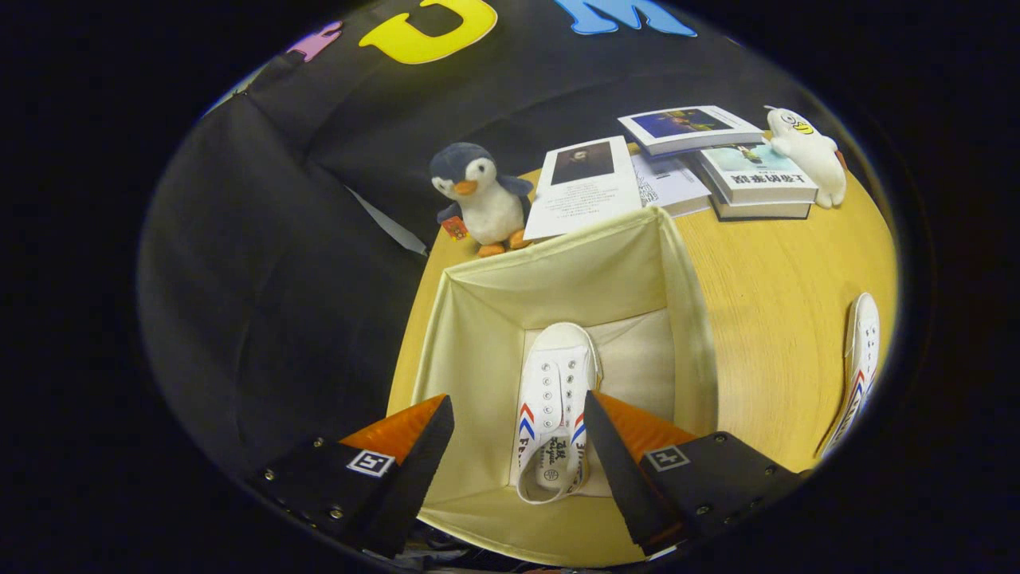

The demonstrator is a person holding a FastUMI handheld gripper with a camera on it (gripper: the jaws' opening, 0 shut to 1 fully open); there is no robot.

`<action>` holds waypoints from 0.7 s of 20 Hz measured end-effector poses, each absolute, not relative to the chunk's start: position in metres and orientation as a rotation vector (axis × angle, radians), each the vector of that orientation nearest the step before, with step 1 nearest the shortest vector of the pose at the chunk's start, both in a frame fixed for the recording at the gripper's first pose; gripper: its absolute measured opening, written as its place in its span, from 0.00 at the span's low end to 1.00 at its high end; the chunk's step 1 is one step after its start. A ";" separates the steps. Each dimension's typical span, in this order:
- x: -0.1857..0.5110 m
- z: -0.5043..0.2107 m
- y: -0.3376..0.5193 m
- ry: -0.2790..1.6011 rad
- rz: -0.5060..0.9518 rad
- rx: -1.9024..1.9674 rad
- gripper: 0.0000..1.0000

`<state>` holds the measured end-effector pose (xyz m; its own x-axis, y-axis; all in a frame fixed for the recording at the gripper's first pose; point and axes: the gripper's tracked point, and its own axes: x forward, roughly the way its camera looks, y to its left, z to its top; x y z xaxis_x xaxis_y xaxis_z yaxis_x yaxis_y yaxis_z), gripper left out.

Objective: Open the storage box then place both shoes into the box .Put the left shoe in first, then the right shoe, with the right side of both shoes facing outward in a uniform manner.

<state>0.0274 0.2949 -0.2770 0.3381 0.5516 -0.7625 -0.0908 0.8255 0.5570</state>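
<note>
The gripper (pixel 518 446) hangs with fingers spread wide over the open storage box (pixel 470 335), one white shoe (pixel 554 399) lying inside between them, the other shoe (pixel 859 359) well off right on the table (pixel 773 319).

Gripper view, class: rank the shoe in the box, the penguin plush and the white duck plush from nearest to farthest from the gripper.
The gripper hangs open over the box.
1. Shoe in the box: lying on the box floor, between the jaws.
2. Penguin plush: beyond the box's far wall, on the table.
3. White duck plush: farthest, beside the books.
</note>
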 end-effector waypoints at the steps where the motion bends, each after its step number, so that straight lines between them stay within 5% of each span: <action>1: 0.029 -0.270 0.286 1.139 0.442 0.453 0.98; 14: 0.025 -0.255 0.112 1.030 0.284 0.407 0.98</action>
<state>0.0246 0.1124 -0.2549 0.4892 0.4137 -0.7679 -0.0384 0.8897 0.4548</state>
